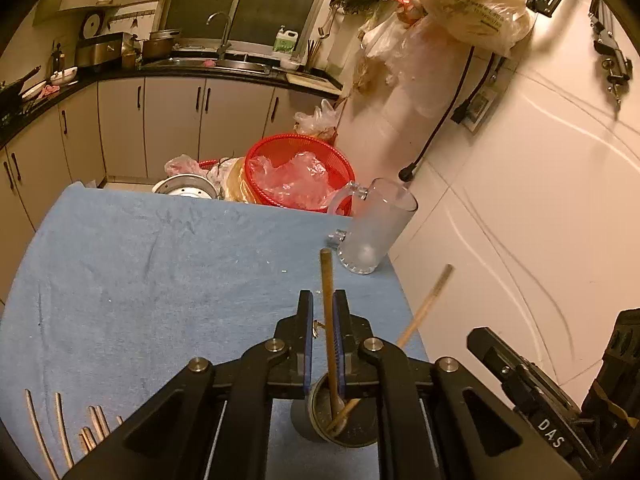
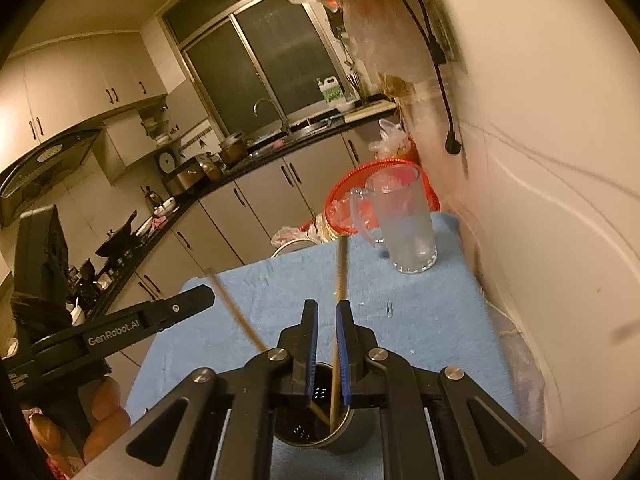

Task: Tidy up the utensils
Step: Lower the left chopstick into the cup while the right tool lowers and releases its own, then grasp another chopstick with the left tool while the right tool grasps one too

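Note:
My left gripper (image 1: 322, 294) is shut on a wooden chopstick (image 1: 327, 288) that stands nearly upright. Its lower end rests inside a round metal utensil holder (image 1: 360, 438) just under the fingers. A second chopstick (image 1: 428, 300) leans out of the same holder to the right. In the right wrist view, my right gripper (image 2: 326, 304) is shut on that chopstick (image 2: 341, 268), which lies against the right blue pad with its tip in the perforated holder (image 2: 300, 436). The left one's chopstick (image 2: 236, 312) slants off to the left. Several loose chopsticks (image 1: 60, 428) lie on the towel at the lower left.
A blue towel (image 1: 160, 260) covers the table. A frosted glass mug (image 1: 376, 228) stands at its far right corner beside the white wall (image 1: 520, 200). Beyond the far edge sit a red basket (image 1: 300, 168) with plastic bags and a metal pot (image 1: 186, 186). Kitchen cabinets line the back.

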